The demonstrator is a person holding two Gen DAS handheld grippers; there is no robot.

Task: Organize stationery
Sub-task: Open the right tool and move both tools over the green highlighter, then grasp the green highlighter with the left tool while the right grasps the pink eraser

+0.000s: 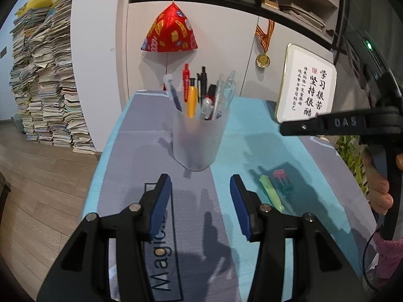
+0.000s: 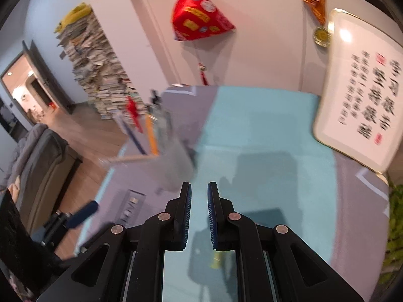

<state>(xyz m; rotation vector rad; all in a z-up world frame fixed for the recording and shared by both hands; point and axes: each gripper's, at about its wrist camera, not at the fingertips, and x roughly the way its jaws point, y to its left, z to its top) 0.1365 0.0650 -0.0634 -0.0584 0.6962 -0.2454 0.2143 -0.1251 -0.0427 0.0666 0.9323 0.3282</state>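
Left gripper (image 1: 201,191): jaws spread, nothing between the pads, hovering over the grey-and-teal mat (image 1: 131,136). Frosted pen cup (image 1: 197,141) straight ahead, just past the fingertips, upright, crammed with pens (image 1: 201,93): red, yellow, black, clear ones sticking up. Green highlighter (image 1: 270,191) flat on the mat just beside the right-hand finger, pink-and-teal highlighter (image 1: 282,181) next to it on the far side, apart from the cup.

Right gripper (image 2: 199,193): jaws nearly pressed together, narrow gap, nothing pinched. Frame motion-blurred; yellow-green smear low between the finger bases, possibly the green highlighter, hard to confirm. Pen cup ahead-left of the tips. Framed calligraphy plaque (image 2: 357,95) far right, leaning at the mat's edge. Red pouch (image 2: 199,17) and medal (image 2: 322,35) hanging on the wall behind. Paper stack (image 2: 100,75) far left on the floor.
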